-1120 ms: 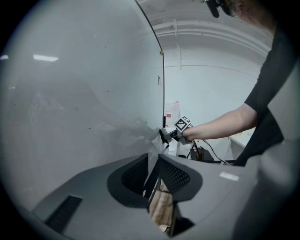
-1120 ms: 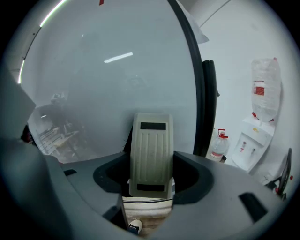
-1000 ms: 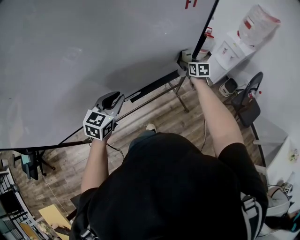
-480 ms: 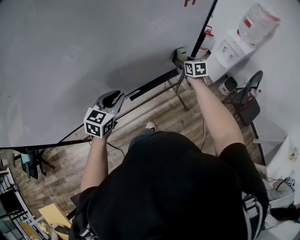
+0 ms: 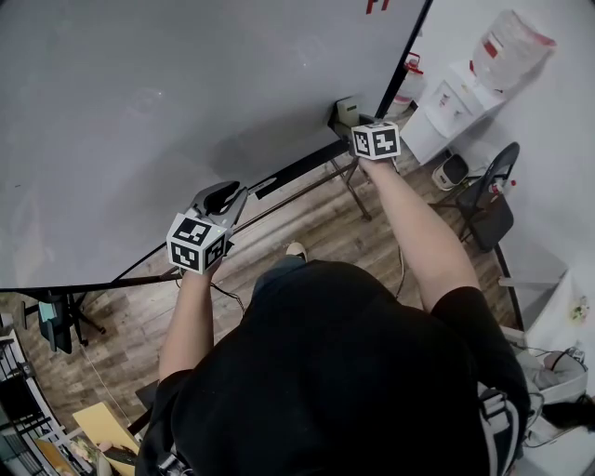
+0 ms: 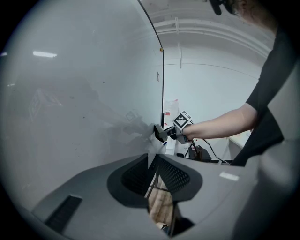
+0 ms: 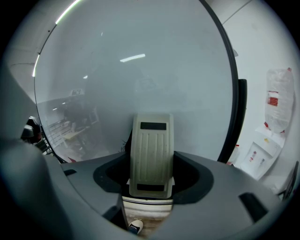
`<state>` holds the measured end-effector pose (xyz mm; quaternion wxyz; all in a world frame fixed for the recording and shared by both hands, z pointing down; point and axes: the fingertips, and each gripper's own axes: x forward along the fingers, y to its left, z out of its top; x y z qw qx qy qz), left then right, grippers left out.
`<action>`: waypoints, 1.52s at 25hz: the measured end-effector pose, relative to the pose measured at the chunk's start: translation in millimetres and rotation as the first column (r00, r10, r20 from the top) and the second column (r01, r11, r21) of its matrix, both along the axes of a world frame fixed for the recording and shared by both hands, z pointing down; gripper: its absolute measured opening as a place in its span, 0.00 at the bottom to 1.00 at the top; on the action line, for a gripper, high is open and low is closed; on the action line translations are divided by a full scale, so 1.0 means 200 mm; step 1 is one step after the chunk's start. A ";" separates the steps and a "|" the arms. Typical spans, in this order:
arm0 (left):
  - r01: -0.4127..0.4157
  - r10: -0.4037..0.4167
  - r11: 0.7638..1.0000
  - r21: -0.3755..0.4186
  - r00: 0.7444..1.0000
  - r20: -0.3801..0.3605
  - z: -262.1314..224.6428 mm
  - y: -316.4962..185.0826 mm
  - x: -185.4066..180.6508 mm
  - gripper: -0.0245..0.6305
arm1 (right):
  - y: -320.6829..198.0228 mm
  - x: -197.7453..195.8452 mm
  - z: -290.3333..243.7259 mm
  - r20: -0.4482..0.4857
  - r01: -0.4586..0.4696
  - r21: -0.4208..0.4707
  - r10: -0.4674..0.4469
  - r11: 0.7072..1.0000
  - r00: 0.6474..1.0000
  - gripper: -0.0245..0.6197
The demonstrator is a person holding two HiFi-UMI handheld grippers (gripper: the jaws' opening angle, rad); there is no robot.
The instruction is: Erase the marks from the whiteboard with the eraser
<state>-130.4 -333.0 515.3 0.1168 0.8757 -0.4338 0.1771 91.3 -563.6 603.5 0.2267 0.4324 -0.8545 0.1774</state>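
Observation:
The whiteboard [image 5: 167, 112] fills the upper left of the head view, with small red marks [image 5: 376, 6] at its top edge. My right gripper [image 5: 356, 124] is shut on a beige eraser [image 5: 346, 111], pressed to the board near its lower right corner. In the right gripper view the ribbed eraser [image 7: 151, 154] stands upright between the jaws of the right gripper [image 7: 151, 176], flat against the board [image 7: 140, 65]. My left gripper [image 5: 217, 199] hangs near the board's lower edge, shut and holding nothing. The left gripper view shows its jaws closed [image 6: 153, 161] and, farther off, the eraser [image 6: 159, 133].
The board's black frame and metal stand legs [image 5: 356, 189] run over a wooden floor. A water dispenser [image 5: 457, 96] and a dark chair [image 5: 490, 200] stand to the right by the wall. A person's shoe [image 5: 297, 252] is below the board.
My right gripper has slid left along the board's lower part with the eraser in it. The left gripper has stayed almost still.

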 end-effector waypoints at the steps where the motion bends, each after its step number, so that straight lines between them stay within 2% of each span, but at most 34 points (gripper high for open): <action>1: 0.000 0.000 1.000 0.000 1.000 -0.001 0.00 0.00 0.00 0.16 | 0.01 -0.02 0.00 -0.003 0.011 0.002 -0.011 1.000 1.000 0.42; 14: 0.017 -0.017 1.000 0.004 1.000 -0.009 0.00 0.02 -0.03 0.16 | 0.24 -0.33 0.06 -0.071 0.201 0.000 -0.200 0.980 0.977 0.42; 30: 0.017 -0.017 1.000 0.015 1.000 -0.010 -0.02 0.06 -0.04 0.16 | 0.31 -0.34 0.01 -0.081 0.220 0.014 -0.218 0.975 0.972 0.42; 38: -0.002 0.003 1.000 0.029 1.000 -0.008 -0.04 0.12 -0.02 0.16 | 0.40 -0.28 -0.05 -0.108 0.226 0.036 -0.221 0.973 0.969 0.42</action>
